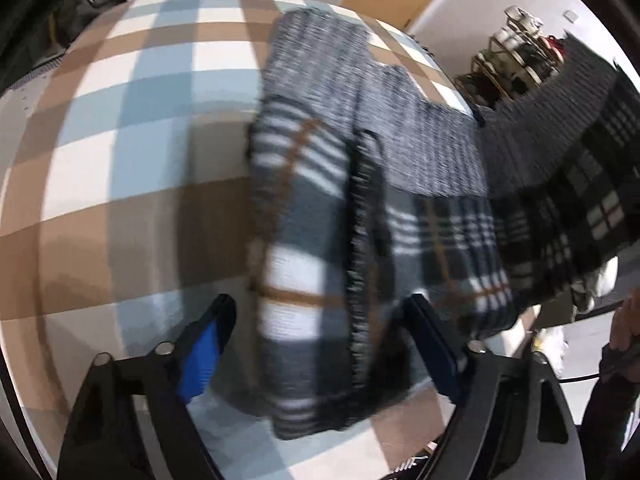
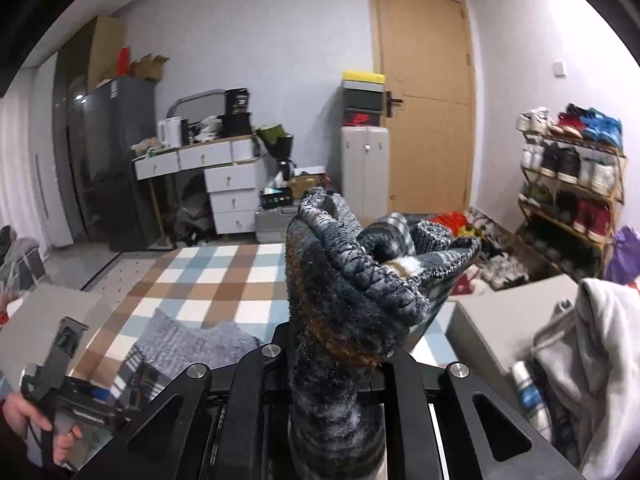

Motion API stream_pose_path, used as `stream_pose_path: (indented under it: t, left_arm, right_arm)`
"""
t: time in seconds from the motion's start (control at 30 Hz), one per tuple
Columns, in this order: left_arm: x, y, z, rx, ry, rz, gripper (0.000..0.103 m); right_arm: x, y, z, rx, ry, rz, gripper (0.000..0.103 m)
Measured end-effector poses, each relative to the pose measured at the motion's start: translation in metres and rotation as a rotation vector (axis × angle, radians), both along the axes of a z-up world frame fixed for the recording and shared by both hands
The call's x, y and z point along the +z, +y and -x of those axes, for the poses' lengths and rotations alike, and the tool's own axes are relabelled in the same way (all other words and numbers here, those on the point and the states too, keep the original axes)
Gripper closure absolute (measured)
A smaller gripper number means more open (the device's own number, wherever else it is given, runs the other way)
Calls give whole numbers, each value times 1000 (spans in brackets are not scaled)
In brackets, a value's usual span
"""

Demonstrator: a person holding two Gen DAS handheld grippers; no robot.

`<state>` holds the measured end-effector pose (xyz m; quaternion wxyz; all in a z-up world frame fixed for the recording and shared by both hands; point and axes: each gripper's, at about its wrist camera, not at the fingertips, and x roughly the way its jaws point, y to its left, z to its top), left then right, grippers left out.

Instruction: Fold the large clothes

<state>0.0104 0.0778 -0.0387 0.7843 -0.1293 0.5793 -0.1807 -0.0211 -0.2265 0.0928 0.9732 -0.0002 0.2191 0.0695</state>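
A grey, white and brown plaid knit garment [image 1: 320,208] lies partly on the checked table cloth [image 1: 132,128], blurred by motion. My left gripper [image 1: 320,320] is open, its fingers [image 1: 208,344] on either side of the garment's near fold. One end of the garment rises up to the right. In the right wrist view my right gripper [image 2: 340,340] is shut on a bunched edge of the garment [image 2: 360,276] and holds it up in the air. The left gripper's handle [image 2: 60,376] shows at lower left, in a hand.
The checked cloth [image 2: 208,280] covers the table ahead. Behind it stand a white desk with drawers [image 2: 224,184], a dark fridge [image 2: 112,160] and a wooden door [image 2: 424,120]. A shoe rack [image 2: 568,176] stands right. A grey box with a light hoodie [image 2: 576,344] is near right.
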Motion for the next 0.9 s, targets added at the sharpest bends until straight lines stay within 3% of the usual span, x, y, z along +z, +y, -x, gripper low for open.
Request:
stream_pose_path:
  t: [0.07, 0.2, 0.47, 0.57, 0.63, 0.67, 0.8, 0.9]
  left_arm:
    - [-3, -9, -3, -27, 35, 50, 39]
    - [-1, -21, -9, -51, 10, 9, 39]
    - [4, 16, -3, -9, 74, 160, 39]
    - [28, 45, 8, 50, -4, 212, 39]
    - [42, 68, 15, 105, -68, 280, 31]
    - [46, 79, 19, 132, -93, 315, 20]
    - [45, 96, 18, 171, -94, 397, 19]
    - [40, 90, 7, 161, -62, 404, 19]
  right_arm:
    - [0, 8, 0, 30, -1, 7, 90]
    - [1, 31, 3, 103, -17, 44, 90]
    - [2, 103, 10, 241, -27, 97, 89]
    - [-8, 127, 13, 268, -37, 104, 89]
    - [-22, 140, 10, 284, -12, 95, 89]
    - [-30, 147, 8, 291, 4, 102, 89]
    - [-66, 179, 10, 320, 27, 219, 89]
    - [-92, 202, 22, 364, 20, 351, 89]
